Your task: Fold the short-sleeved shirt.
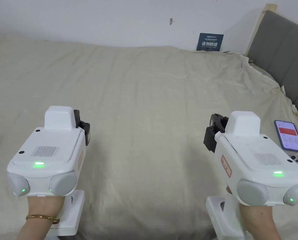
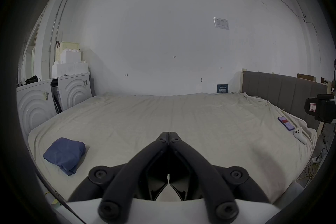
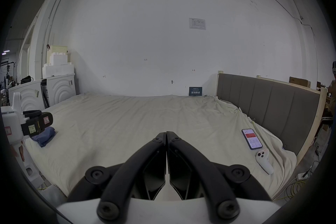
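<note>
Both tools sit closest to the head camera, each held from below by a hand. At about 8 o'clock in that view is the left tool (image 1: 84, 128), a white housing with a green light on top and black jaws pointing away over the bed (image 1: 151, 103). At about 4 o'clock is the right tool (image 1: 214, 132), built the same way, level with the other and well apart from it. A bracelet (image 1: 42, 217) circles the wrist under the left one.

From the left gripper view, the left tool (image 2: 169, 138) has its jaws pressed tip to tip with nothing between them. From the right gripper view, the right tool (image 3: 166, 137) is likewise closed flat on itself and carries nothing.

The short-sleeved shirt (image 2: 65, 154), dark blue, lies folded into a compact bundle on the beige bed sheet near the left edge of the bed, at about 8 o'clock in the left gripper view. In the right gripper view it lies at 9 o'clock, partly behind the left tool. Neither tool touches it.

Near the right edge of the bed, at 3 o'clock in the head view, a phone (image 1: 288, 135) lies face up with its screen lit, and just beside it a white controller (image 3: 264, 160). A grey headboard (image 1: 279, 53) stands at the bed's right end.
</note>
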Tool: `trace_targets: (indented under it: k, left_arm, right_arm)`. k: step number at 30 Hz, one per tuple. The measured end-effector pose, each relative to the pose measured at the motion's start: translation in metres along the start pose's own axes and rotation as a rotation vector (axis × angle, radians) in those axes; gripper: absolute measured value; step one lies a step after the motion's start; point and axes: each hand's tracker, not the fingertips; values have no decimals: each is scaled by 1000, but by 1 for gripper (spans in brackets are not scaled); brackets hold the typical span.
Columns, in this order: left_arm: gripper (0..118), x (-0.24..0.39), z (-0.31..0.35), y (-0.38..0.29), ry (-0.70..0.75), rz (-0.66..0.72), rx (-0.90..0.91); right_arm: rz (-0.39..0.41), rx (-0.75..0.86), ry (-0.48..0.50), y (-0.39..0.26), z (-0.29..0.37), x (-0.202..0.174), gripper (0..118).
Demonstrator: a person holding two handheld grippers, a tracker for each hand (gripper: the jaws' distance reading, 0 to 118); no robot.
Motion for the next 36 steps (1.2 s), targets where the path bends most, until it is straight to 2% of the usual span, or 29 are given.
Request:
trace_targets:
  k: [36]
  left_arm:
    - [0, 5, -1, 2, -9, -25, -3]
  right_arm:
    - [2, 11, 1, 8, -1, -3, 0]
